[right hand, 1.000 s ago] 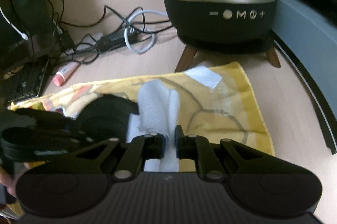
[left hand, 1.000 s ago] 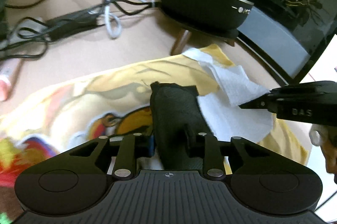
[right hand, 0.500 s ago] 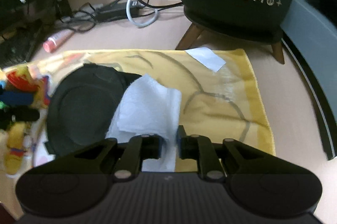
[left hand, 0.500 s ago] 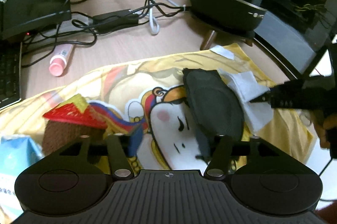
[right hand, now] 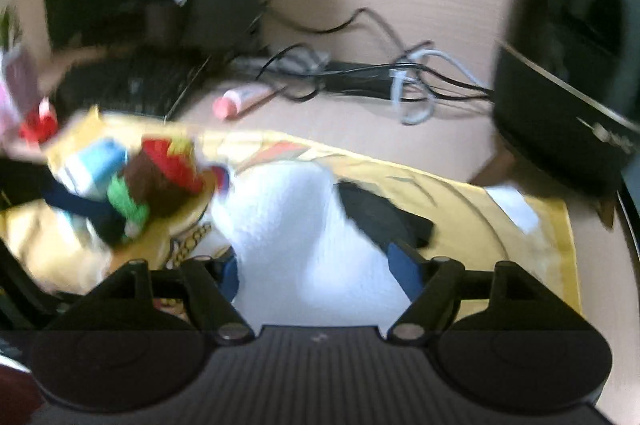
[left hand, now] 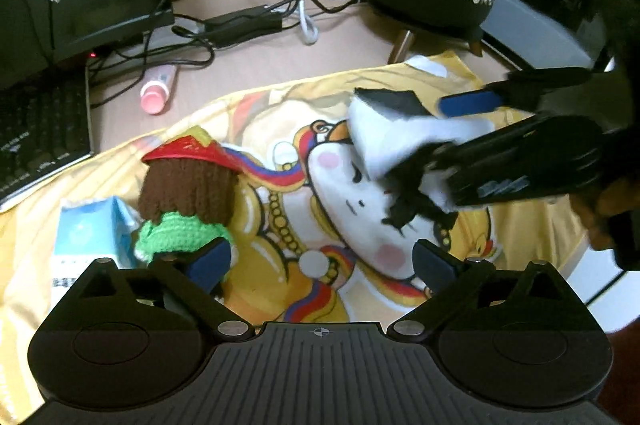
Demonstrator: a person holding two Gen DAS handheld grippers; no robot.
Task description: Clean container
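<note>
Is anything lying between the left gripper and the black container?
Yes. The white tissue covers most of the black container, and the right gripper, its jaws just opening around the tissue, reaches in from the right. The left gripper, jaws just opened, holds nothing.

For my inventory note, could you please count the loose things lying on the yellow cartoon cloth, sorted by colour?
White: 1, the paper tissue
Black: 1, the black container, partly under the tissue
Light blue: 1, the small carton
Brown, red and green: 1, the crocheted doll
Total: 4 things on the yellow cloth
</note>
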